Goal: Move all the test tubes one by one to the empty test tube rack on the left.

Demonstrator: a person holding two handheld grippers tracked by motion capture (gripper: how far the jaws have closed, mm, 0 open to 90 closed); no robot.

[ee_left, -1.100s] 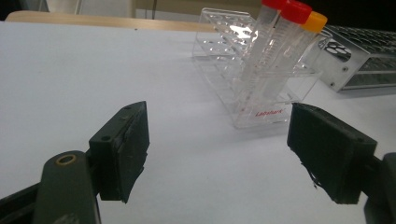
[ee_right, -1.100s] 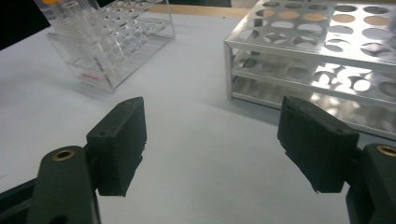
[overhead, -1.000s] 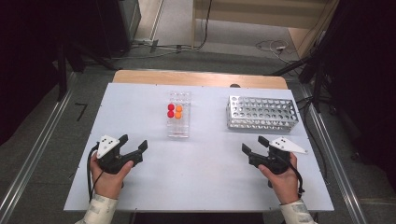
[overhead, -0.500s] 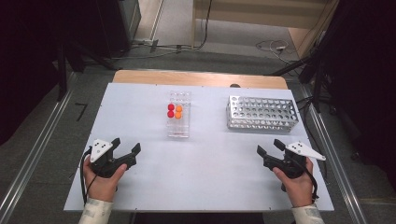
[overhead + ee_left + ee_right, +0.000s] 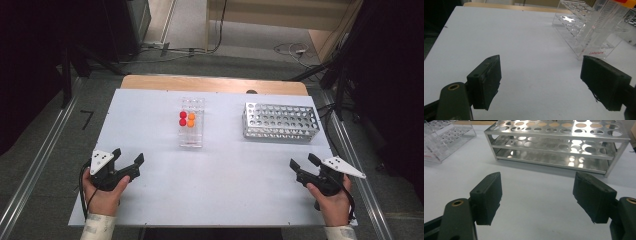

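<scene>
High view: left gripper (image 5: 128,161) and right gripper (image 5: 304,163) rest on the white table (image 5: 225,170), jaws wide, holding nothing.

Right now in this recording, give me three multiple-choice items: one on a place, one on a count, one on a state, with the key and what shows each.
1. Where does the metal rack stand relative to the clear rack?
A. to its right, apart from it
B. stacked on top of it
C. to its left, touching it

2. How many coloured caps show in the clear rack?
A. one
B. four
C. nine

3. What state are the left tongs and right tongs in?
A. both shut on tubes
B. left shut, right open
C. both open, holding nothing

Key:
1 A, the high view shows bare table between the two racks.
2 B, two red caps and two orange caps sit side by side.
3 C, both gripper views show jaws spread wide over bare table.
</scene>
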